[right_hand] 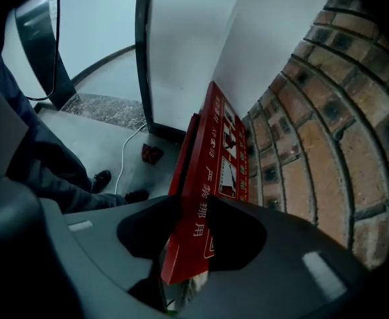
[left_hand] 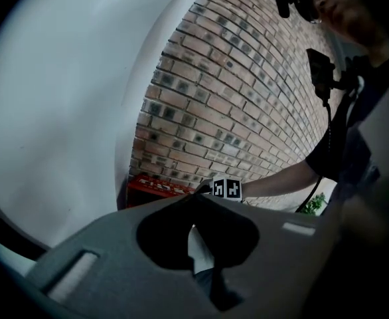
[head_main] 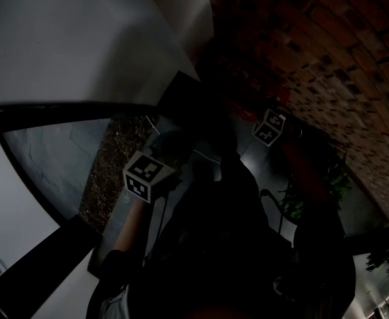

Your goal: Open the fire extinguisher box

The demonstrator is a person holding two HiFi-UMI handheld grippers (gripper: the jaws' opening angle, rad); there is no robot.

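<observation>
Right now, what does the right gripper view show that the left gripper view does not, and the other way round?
Only the right gripper view: the right gripper clamped on the edge of the red lid with white print, plus a shoe and a white cable on the floor.
Only the left gripper view: the marker cube of that gripper, the person's forearm and a green plant.
Both: the brick wall and the red box at its foot.

Red fire extinguisher box [left_hand: 156, 186], lid [right_hand: 211, 178] raised, against brick wall [right_hand: 327, 131]
</observation>
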